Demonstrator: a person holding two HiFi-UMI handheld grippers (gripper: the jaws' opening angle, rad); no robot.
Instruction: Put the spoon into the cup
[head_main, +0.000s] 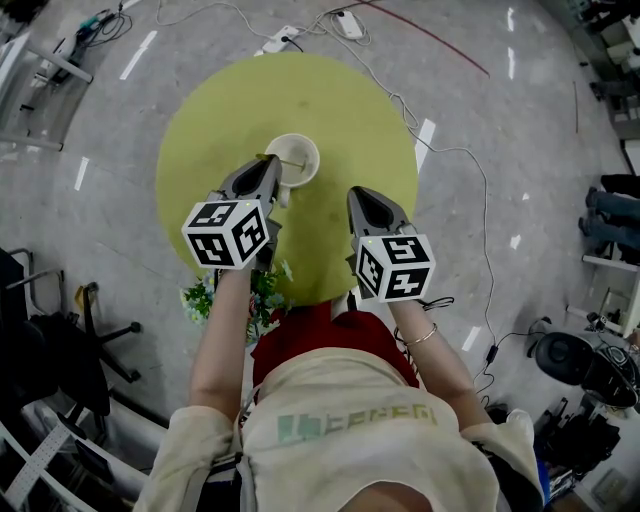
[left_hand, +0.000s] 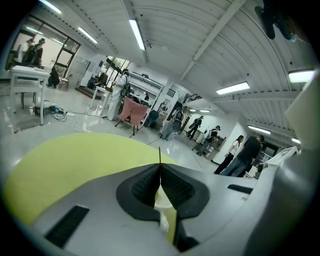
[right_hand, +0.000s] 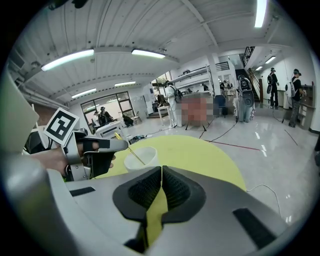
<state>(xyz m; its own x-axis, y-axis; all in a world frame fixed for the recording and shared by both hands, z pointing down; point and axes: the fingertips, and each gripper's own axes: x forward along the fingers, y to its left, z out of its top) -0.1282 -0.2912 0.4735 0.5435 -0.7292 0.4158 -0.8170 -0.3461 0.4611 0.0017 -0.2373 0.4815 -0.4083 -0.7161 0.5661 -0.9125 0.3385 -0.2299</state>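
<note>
The left gripper (head_main: 271, 166) is clenching the spoon (right_hand: 134, 153) by its thin handle, jaws pressed together on it. The spoon is slanting down into the white cup (head_main: 313, 150), which is standing on the far part of the round yellow-green tabletop (head_main: 350, 115). The right gripper (head_main: 358, 196) is hovering just right of the cup, its jaws closed together and grasping nothing.

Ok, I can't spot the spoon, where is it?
In the right gripper view, the spoon slants from the left gripper down into the cup, left of centre.
</note>
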